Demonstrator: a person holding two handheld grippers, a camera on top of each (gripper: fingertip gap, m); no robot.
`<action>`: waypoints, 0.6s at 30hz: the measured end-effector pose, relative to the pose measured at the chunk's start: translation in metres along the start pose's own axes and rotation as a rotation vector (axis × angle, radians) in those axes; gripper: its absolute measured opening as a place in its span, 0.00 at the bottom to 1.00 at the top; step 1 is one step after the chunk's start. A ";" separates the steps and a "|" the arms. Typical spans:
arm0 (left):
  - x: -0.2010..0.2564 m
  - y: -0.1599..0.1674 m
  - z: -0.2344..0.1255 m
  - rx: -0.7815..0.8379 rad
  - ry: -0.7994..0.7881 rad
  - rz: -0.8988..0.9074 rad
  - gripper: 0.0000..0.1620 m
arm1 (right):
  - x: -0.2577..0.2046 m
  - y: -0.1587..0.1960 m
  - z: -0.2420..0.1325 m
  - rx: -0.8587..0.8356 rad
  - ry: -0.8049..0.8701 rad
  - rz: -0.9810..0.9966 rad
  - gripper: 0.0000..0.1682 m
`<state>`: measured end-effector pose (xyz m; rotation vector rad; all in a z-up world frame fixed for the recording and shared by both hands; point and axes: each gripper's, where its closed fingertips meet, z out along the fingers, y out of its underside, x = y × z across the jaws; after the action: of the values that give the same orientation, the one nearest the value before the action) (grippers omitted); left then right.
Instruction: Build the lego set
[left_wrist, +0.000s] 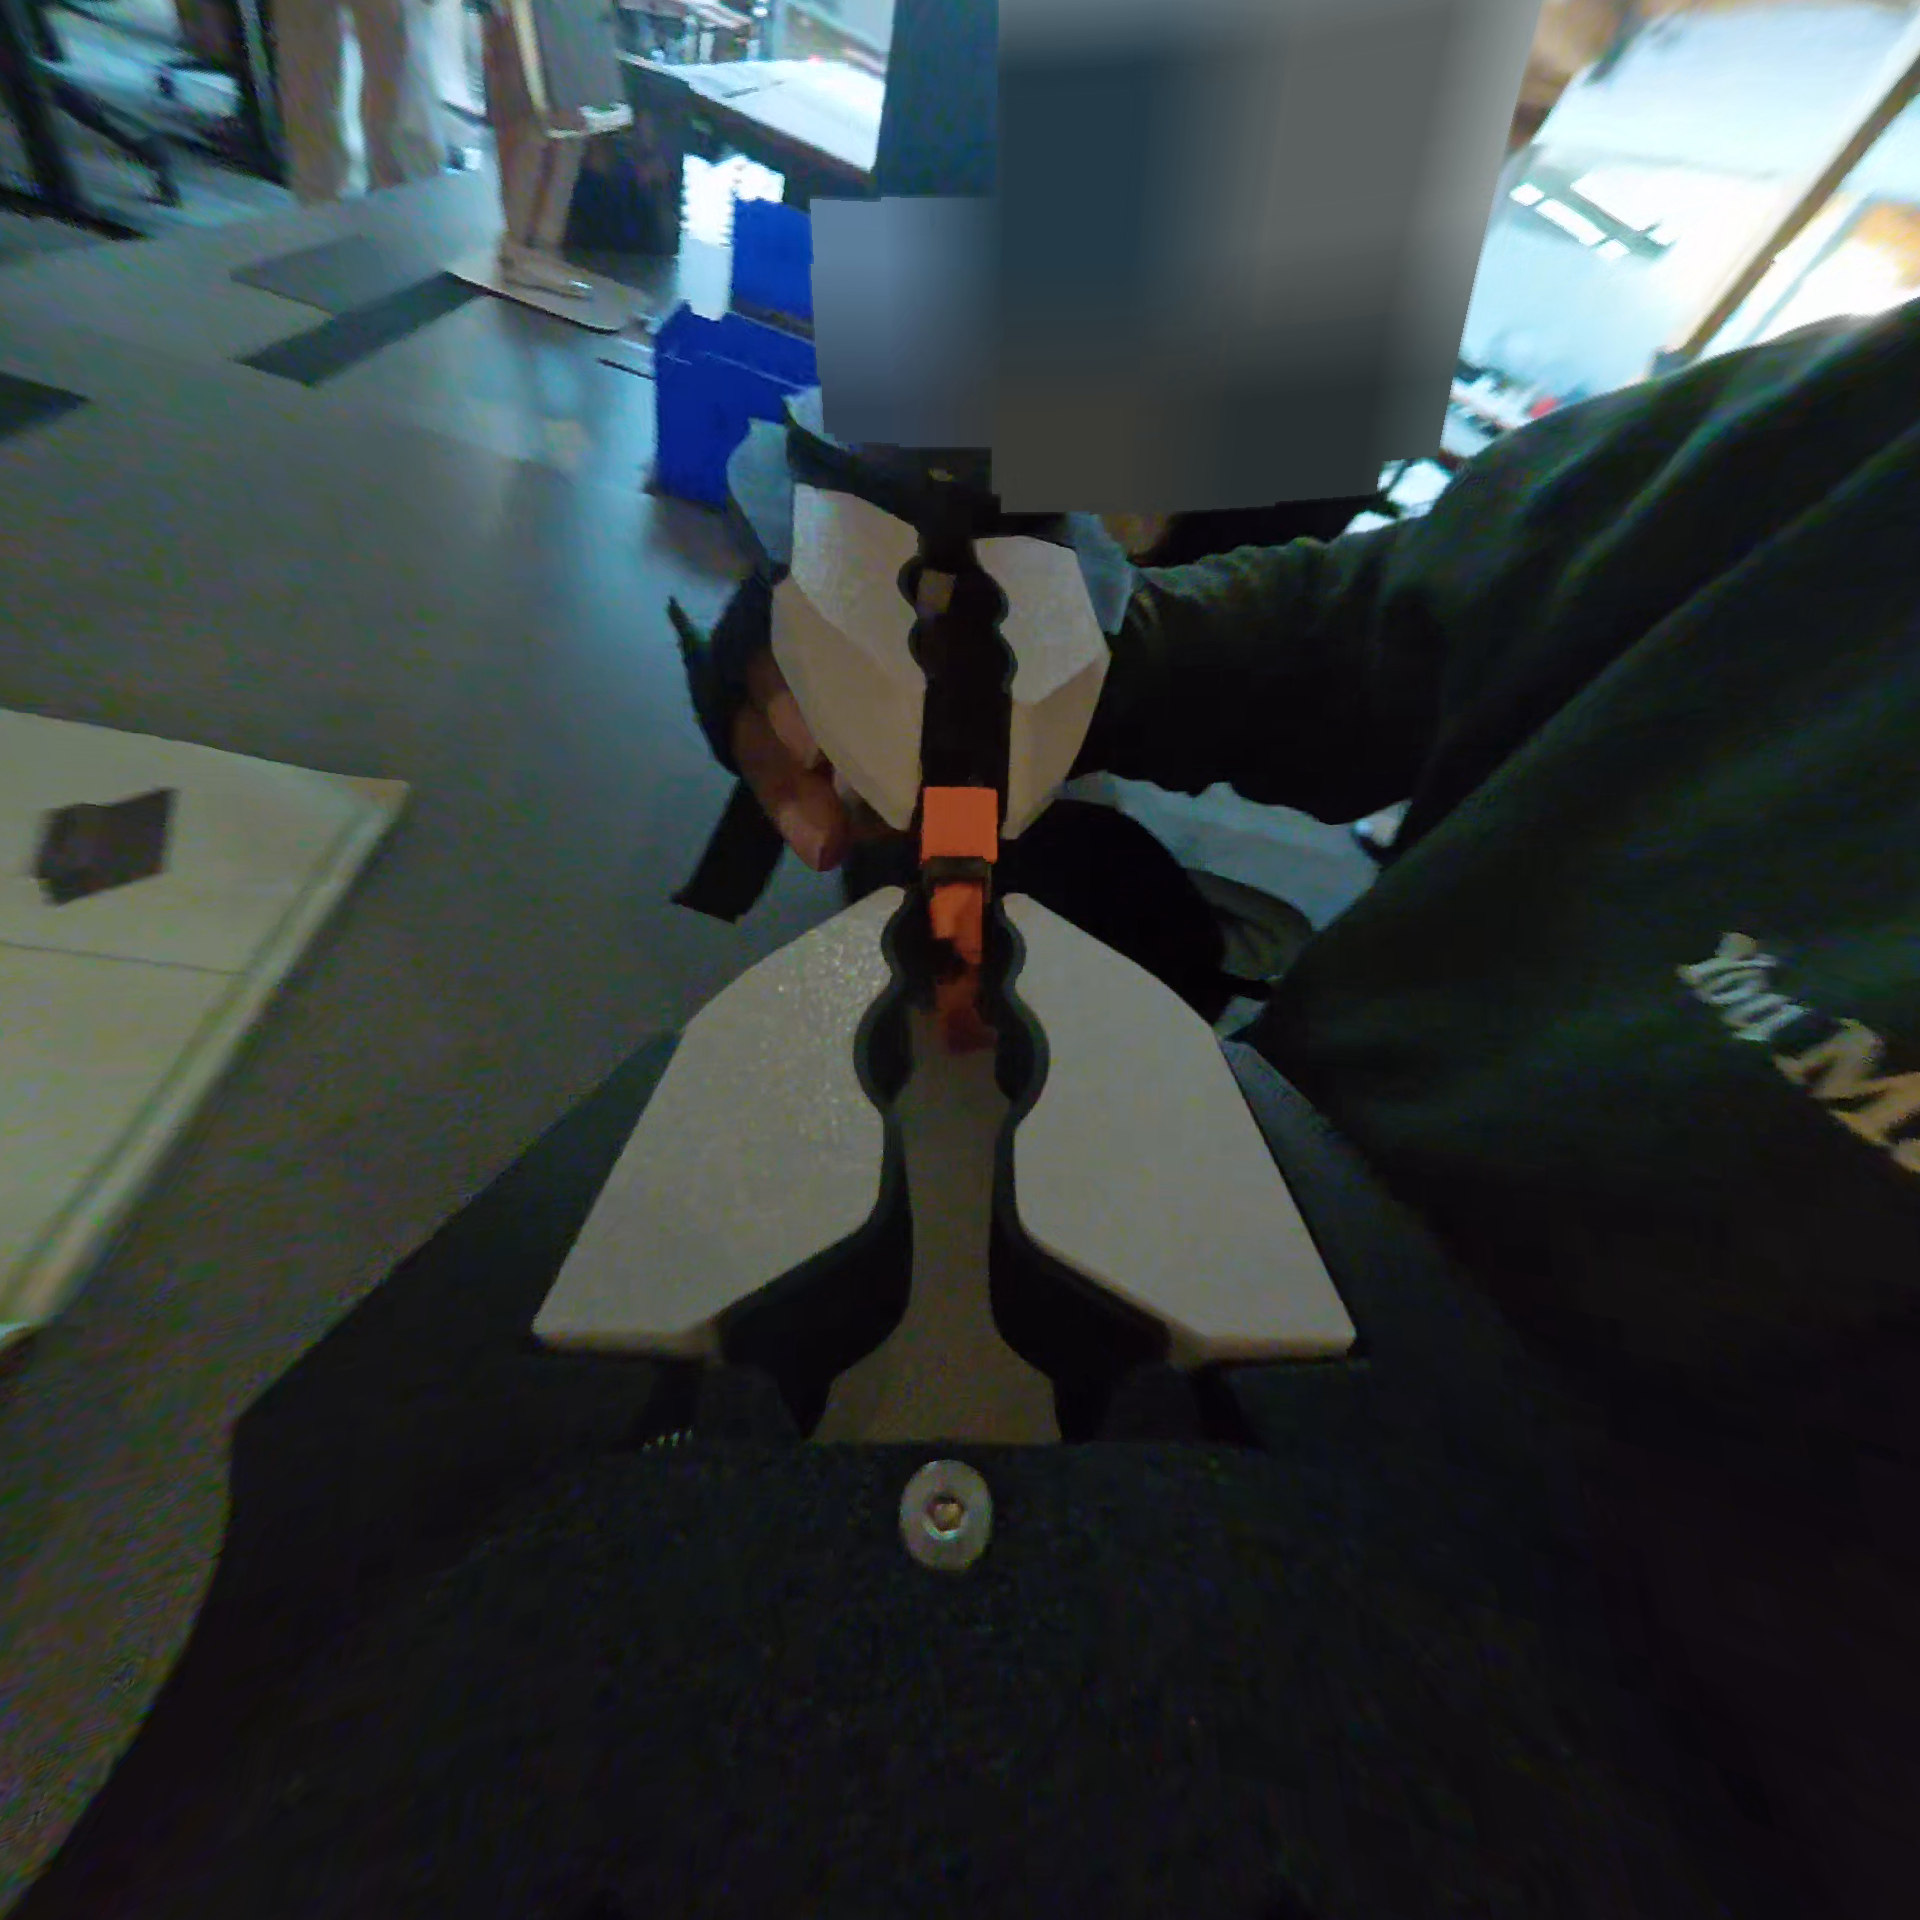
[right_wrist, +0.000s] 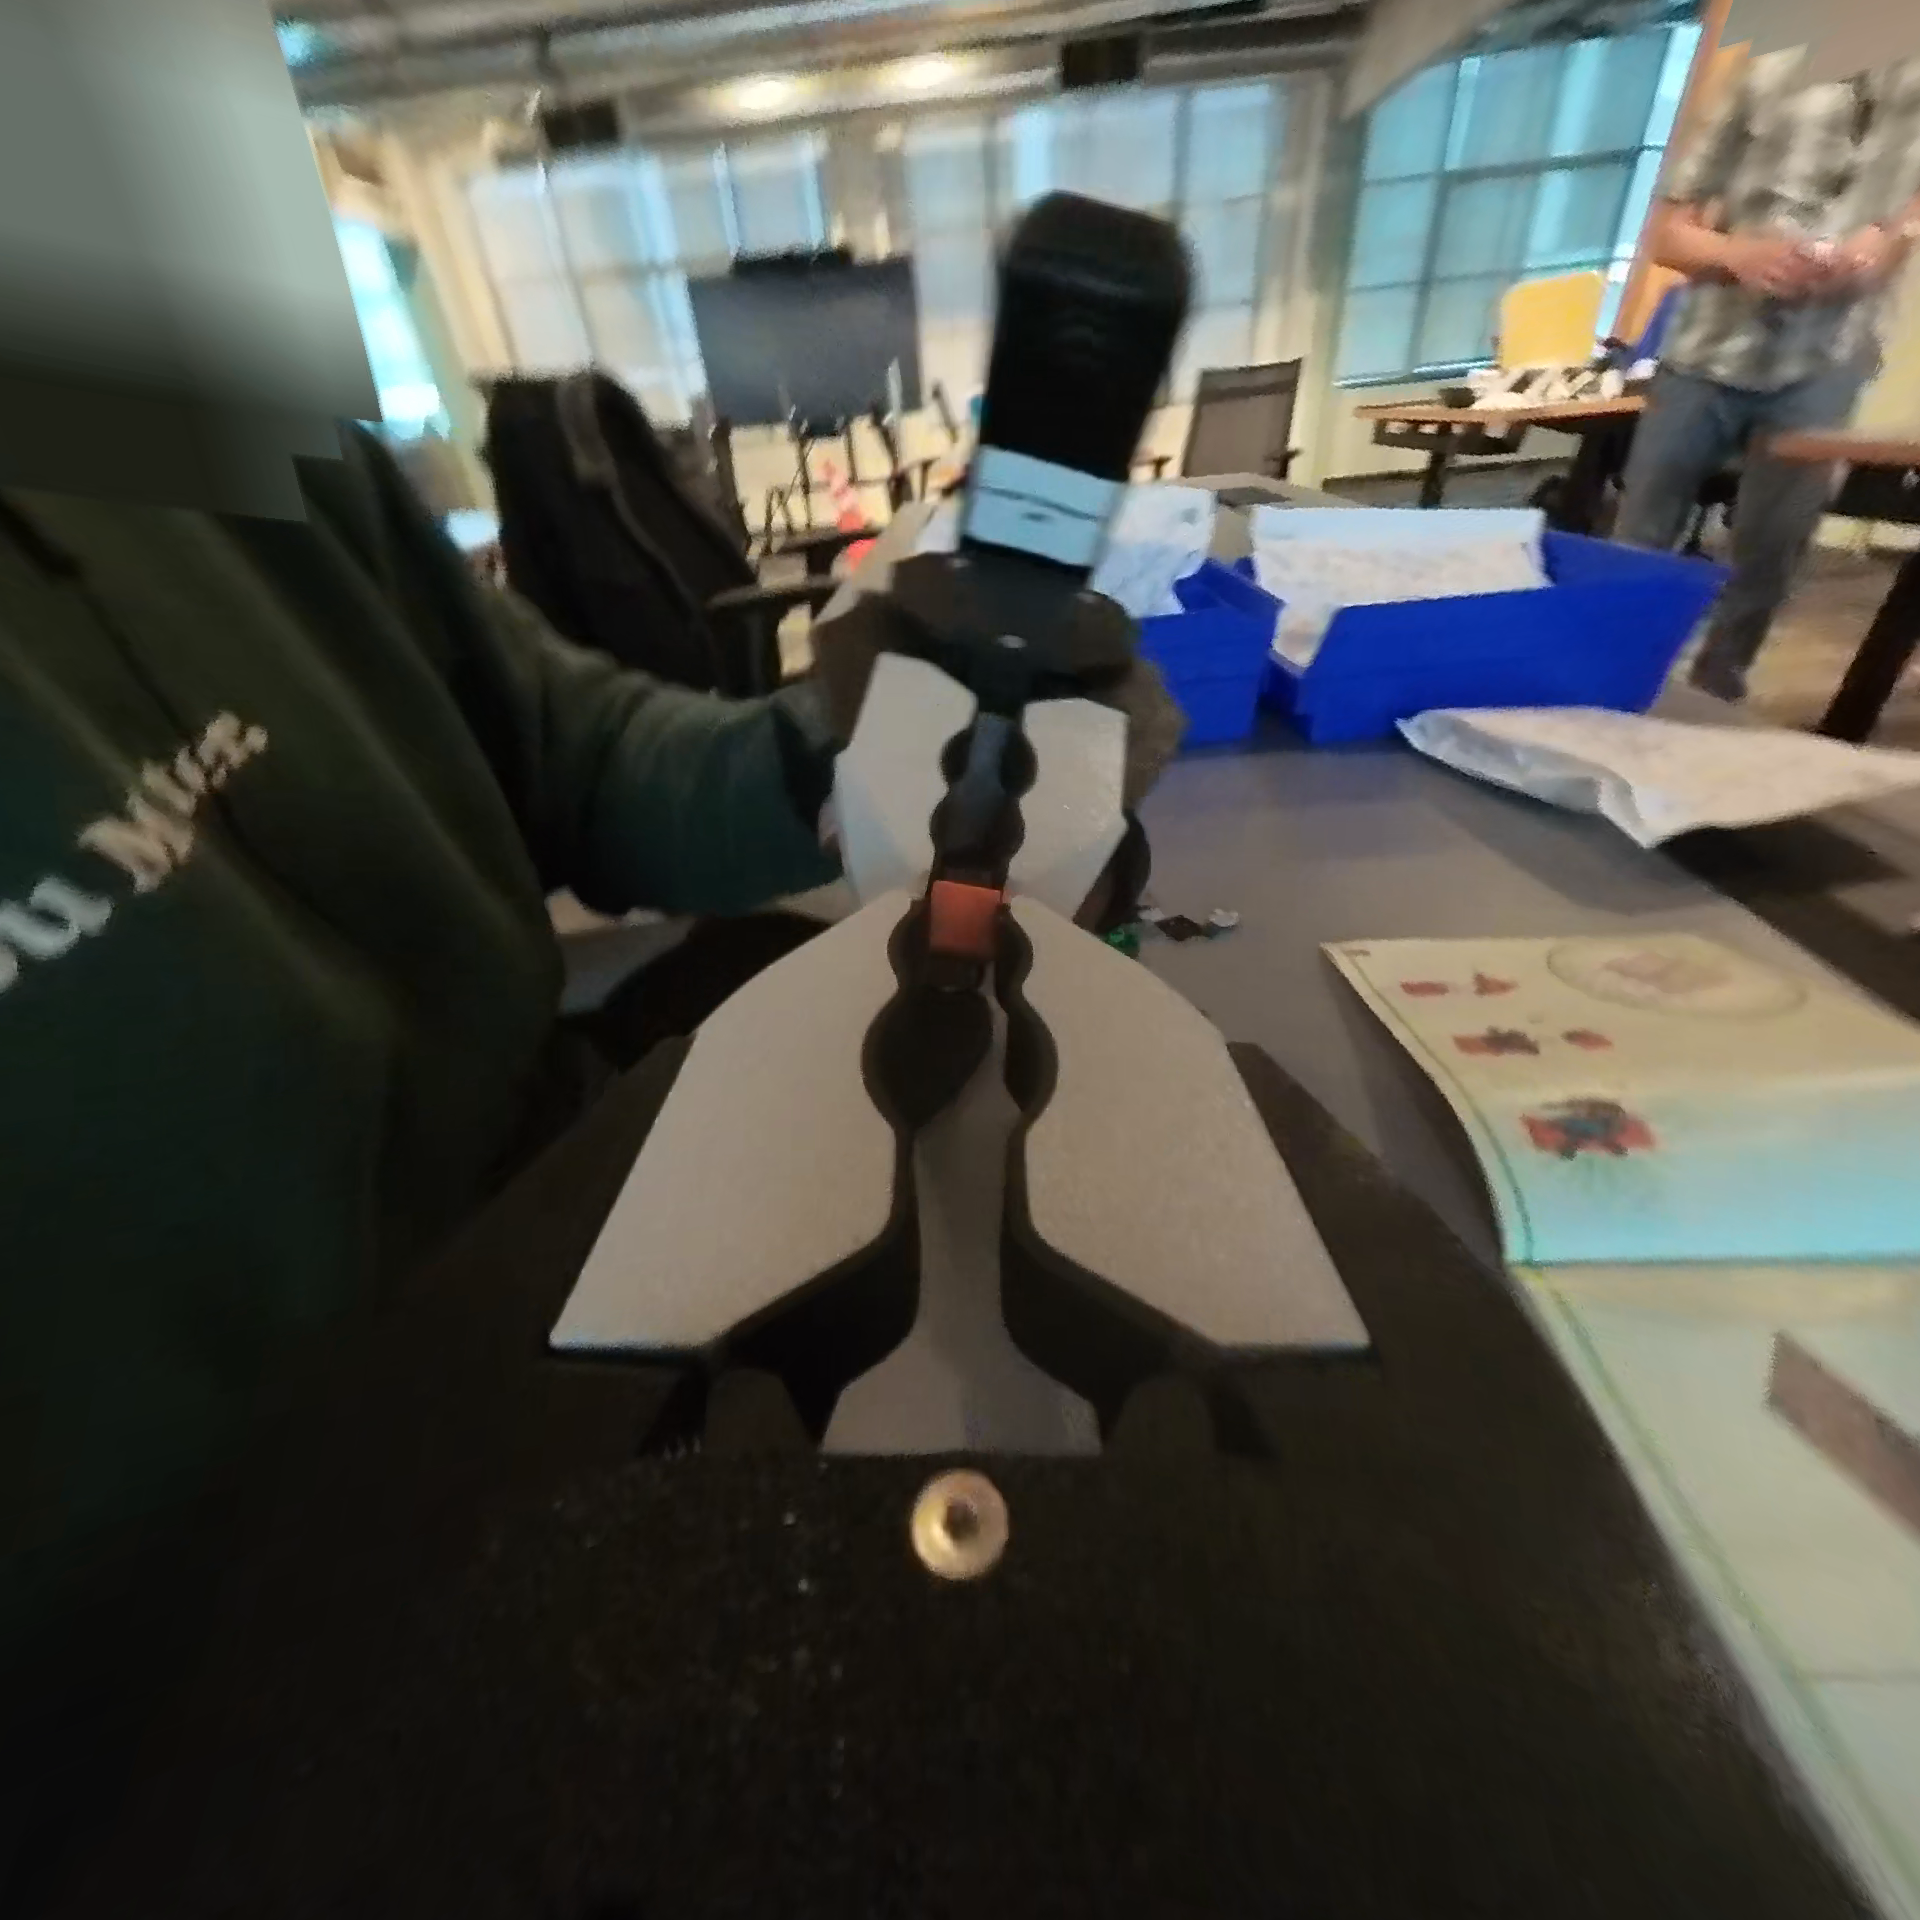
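Left wrist view: the left gripper (left_wrist: 951, 935), with white finger plates lined in black scalloped rubber, has its jaws drawn together on a small assembly of orange and dark plastic bricks (left_wrist: 954, 920). Facing it tip to tip is the right gripper (left_wrist: 958, 821) of the same build, its jaws likewise pressed onto a small orange square brick (left_wrist: 958, 824). The two orange pieces touch, held in the air above the dark grey table top (left_wrist: 364, 582). A hand (left_wrist: 795, 769) grips the far tool from the left of the frame. A white printed instruction sheet (left_wrist: 156, 987) lies flat on the table at the left edge. Blue plastic bins (left_wrist: 727, 405) stand farther back.

In the right wrist view the same meeting appears from the opposite side: the right gripper (right_wrist: 961, 961) clamps the orange brick (right_wrist: 961, 914) at its fingertips, and the left gripper (right_wrist: 971, 868) meets it head on. The person's dark green sleeve (right_wrist: 665, 779) reaches in from the left. A colour-printed instruction booklet (right_wrist: 1621, 1091) lies on the table (right_wrist: 1351, 852) to the right, with a few small loose pieces (right_wrist: 1174, 920) just beyond the grippers. Blue bins (right_wrist: 1455, 634) holding white paper stand at the rear, a crumpled white bag (right_wrist: 1662, 769) near them
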<state>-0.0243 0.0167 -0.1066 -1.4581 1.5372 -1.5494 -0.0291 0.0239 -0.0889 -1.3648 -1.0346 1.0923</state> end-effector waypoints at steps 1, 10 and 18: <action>0.003 0.000 0.000 0.006 0.030 -0.017 0.07 | -0.003 -0.001 0.000 -0.008 -0.014 -0.022 0.07; 0.005 -0.002 0.001 0.022 0.041 -0.002 0.07 | -0.004 -0.003 -0.001 -0.019 -0.010 -0.042 0.07; -0.005 0.004 0.001 0.015 -0.075 0.075 0.07 | 0.003 0.005 0.000 -0.039 0.054 0.007 0.07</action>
<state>-0.0226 0.0201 -0.1120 -1.4173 1.5166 -1.4438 -0.0280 0.0267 -0.0937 -1.4223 -1.0178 1.0396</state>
